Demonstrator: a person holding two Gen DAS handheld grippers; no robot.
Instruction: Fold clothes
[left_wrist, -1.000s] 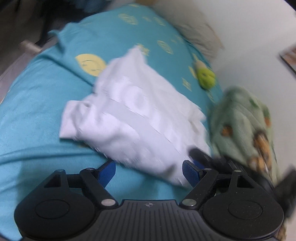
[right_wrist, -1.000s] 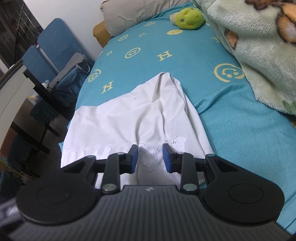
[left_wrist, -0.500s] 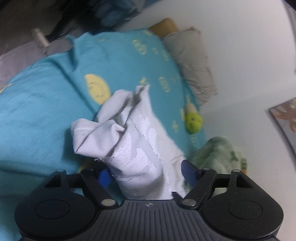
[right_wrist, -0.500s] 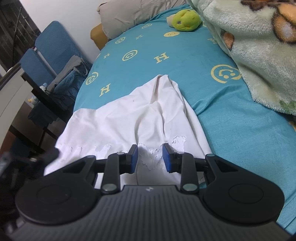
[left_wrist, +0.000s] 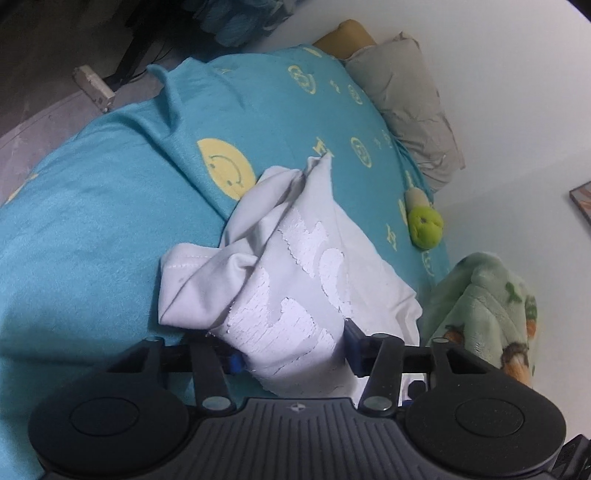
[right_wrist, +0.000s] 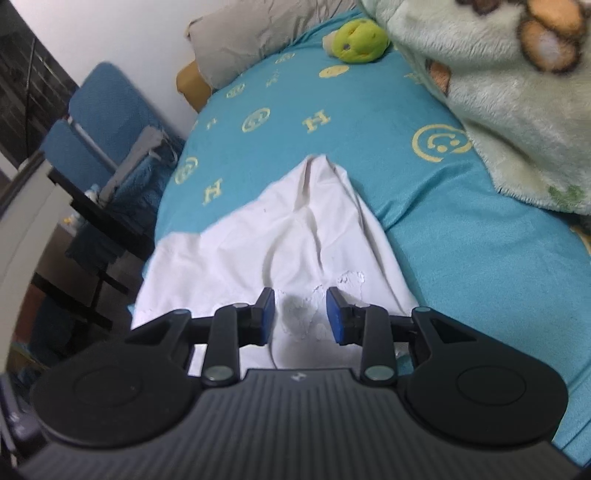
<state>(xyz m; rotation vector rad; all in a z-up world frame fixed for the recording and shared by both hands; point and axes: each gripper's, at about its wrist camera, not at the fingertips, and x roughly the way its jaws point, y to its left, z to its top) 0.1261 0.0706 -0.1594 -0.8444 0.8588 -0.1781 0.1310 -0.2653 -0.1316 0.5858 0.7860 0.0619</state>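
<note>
Your left hand-held gripper (left_wrist: 291, 354) has its blue pads spread wide, with a bunched fold of the white shirt (left_wrist: 295, 280) lying between them; whether they press the cloth is unclear. The shirt, with cracked white lettering, lies crumpled on the teal bed sheet (left_wrist: 92, 221). Beyond the shirt sits a green plush toy (left_wrist: 424, 223), and farther still a grey pillow (left_wrist: 410, 99). Right of the shirt lies a pale green fleece blanket (left_wrist: 487, 306).

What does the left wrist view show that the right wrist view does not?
Only the left wrist view shows the white power strip on the floor and a picture frame's corner. Only the right wrist view shows the blue chair. Both show the white T-shirt, teal smiley-print bedsheet, green plush toy and grey pillow.
</note>
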